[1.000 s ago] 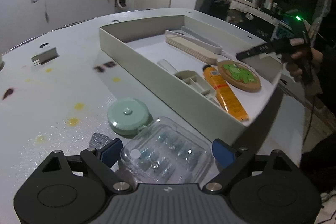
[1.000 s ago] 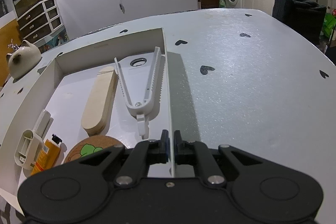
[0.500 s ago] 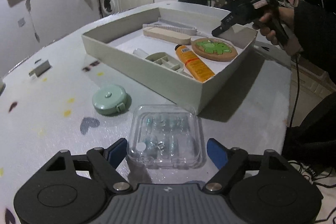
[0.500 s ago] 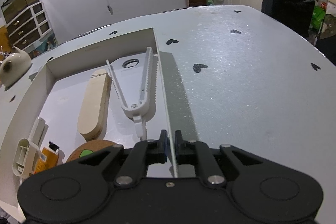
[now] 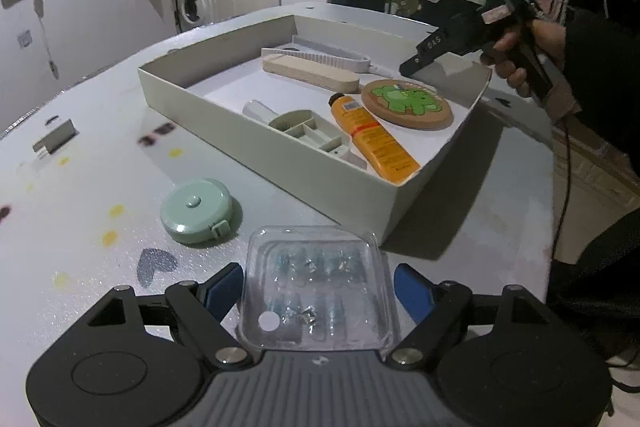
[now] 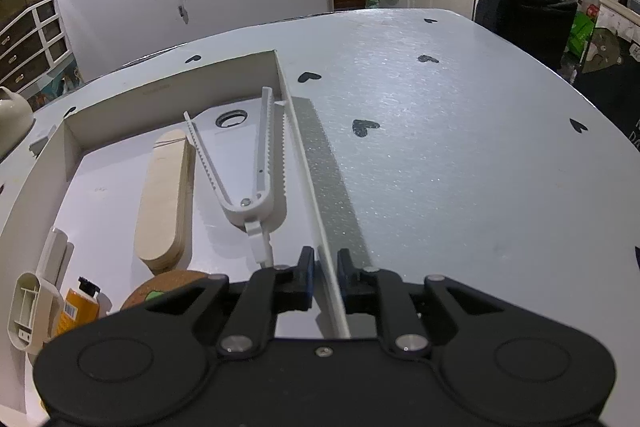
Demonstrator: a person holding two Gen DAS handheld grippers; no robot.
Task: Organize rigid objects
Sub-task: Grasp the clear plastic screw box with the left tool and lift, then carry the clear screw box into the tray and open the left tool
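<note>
A white open box on the table holds a wooden piece, white serrated tongs, an orange tube, a cork coaster with a green figure and a pale divided holder. A clear plastic case lies between the blue pads of my open left gripper; the pads stand apart from its sides. A mint round tape measure lies left of it. My right gripper straddles the box's right wall, with its jaws slightly apart from the wall.
The table is pale with black heart marks and yellow spots. A small grey block lies at the far left. The table edge drops off on the right. A white ceramic pot stands beyond the box.
The right gripper's jaws have parted from the box wall they were clamping. The box has turned and shifted on the table. The left gripper has stayed around the clear case.
</note>
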